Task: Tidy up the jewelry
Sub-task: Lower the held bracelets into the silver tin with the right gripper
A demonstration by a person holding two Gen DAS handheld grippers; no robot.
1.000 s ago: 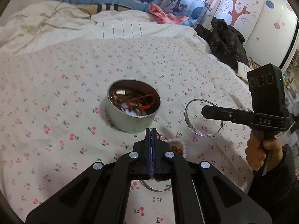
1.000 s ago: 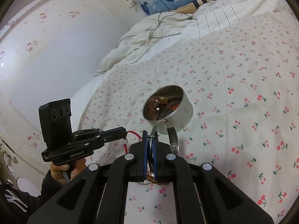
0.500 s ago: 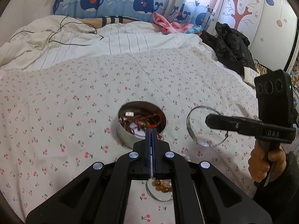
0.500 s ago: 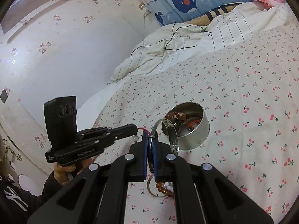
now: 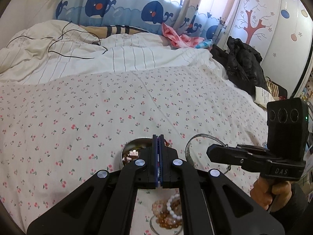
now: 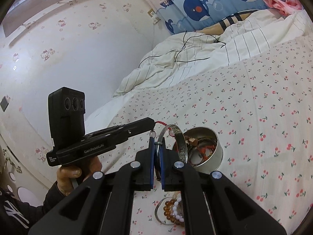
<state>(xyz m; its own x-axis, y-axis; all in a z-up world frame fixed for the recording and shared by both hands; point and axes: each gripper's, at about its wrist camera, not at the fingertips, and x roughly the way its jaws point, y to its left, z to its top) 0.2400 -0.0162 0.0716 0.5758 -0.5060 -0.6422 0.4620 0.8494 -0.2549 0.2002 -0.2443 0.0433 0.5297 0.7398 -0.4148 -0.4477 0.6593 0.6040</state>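
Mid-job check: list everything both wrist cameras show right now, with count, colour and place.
Round tin: one, silver metal, on the cherry-print sheet, with jewelry inside.
Silver bangle: one, engraved silver, held up beside the tin in the right gripper.
Red cord: one, red with pale beads, hanging from the left gripper's tips.
Bead bracelets: a small pile, amber and white, on the sheet near a thin metal ring.
Cherry-print sheet: one, white with red cherries, covering the bed.
Striped duvet: one, cream, bunched at the far end.
Black cable: one, on the duvet.
Whale curtain: one, blue, behind the bed.
Black jacket: one, at the bed's right edge.
Left gripper: shut on the cord.
Right gripper: shut on the bangle.
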